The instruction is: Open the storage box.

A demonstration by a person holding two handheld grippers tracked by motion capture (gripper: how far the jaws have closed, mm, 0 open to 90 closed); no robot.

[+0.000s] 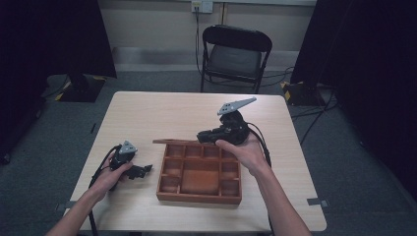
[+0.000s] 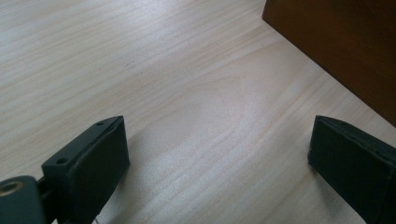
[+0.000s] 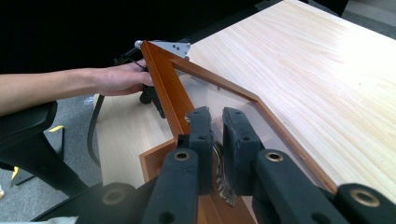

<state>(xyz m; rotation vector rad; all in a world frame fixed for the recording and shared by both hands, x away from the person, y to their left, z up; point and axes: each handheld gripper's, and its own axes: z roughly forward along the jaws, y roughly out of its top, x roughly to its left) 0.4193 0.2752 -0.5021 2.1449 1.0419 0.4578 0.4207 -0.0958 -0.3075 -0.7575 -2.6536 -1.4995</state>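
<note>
On the table, the right gripper pinches the box lid; the left gripper gapes beside it.

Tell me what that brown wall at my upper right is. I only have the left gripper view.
Observer: It is the side of a wooden tray divided into compartments, which look empty in the high view.
Operator: Where is the other gripper?
Observer: The right gripper is at the tray's far edge. Its fingers are closed on the raised lid, a wooden frame with a clear pane.
Operator: Is my gripper touching the tray?
Observer: It doesn't look like it. In the high view the left gripper sits open just left of the tray, slightly apart from it, low over the table.
</note>
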